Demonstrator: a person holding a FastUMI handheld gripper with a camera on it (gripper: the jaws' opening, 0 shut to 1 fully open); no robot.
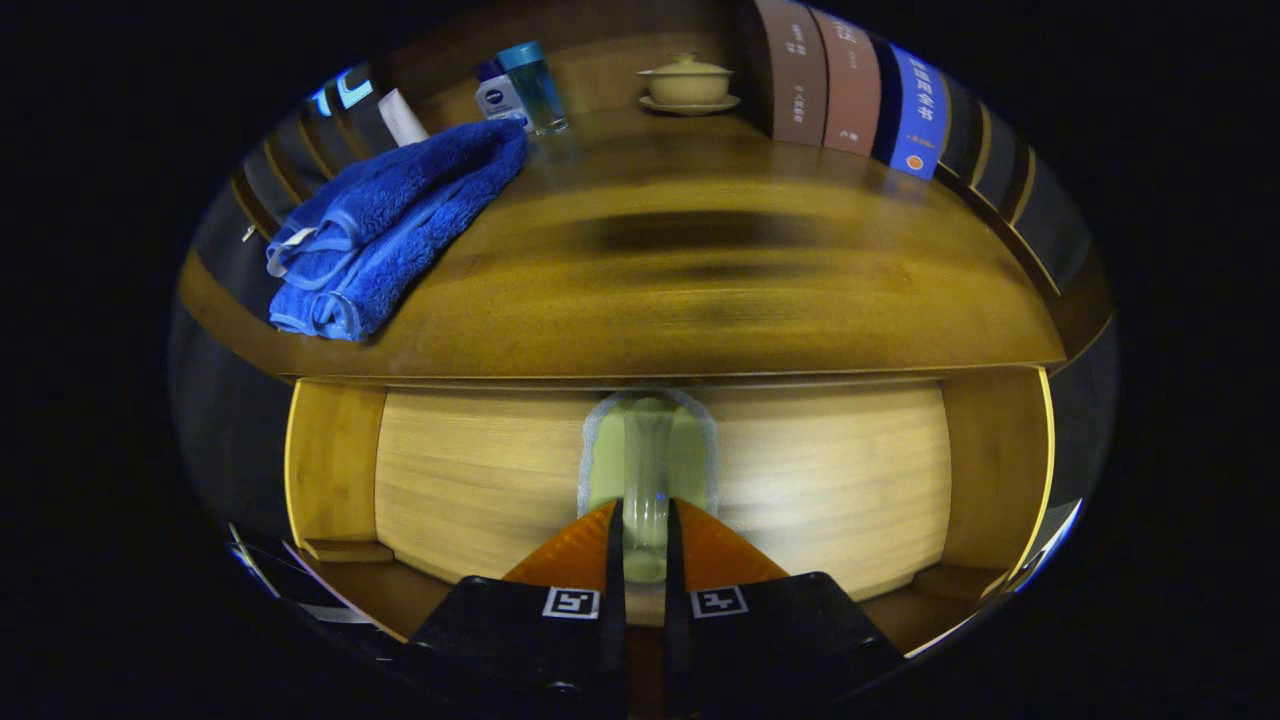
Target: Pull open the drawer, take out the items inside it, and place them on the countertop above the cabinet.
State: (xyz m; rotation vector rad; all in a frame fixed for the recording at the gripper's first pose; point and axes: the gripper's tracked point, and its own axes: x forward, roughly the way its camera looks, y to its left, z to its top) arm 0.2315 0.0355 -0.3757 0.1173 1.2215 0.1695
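Gripping the drawer handle [647, 470], your gripper [640, 520] has both fingers pressed against that clear upright bar, one on each side. The drawer [480, 480] front sits right ahead, just under the countertop [700, 300]. On the countertop: a folded blue towel [390, 225] off left, two bottles [520, 90] behind it, a lidded cup [688, 82], books [850, 85] at the back right.

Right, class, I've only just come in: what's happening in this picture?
A hand-held gripper has its two fingers closed around the clear handle on the wooden drawer front. On the countertop above lie a folded blue towel, small bottles, a lidded cup and books. Nothing from the drawer has been taken out yet.
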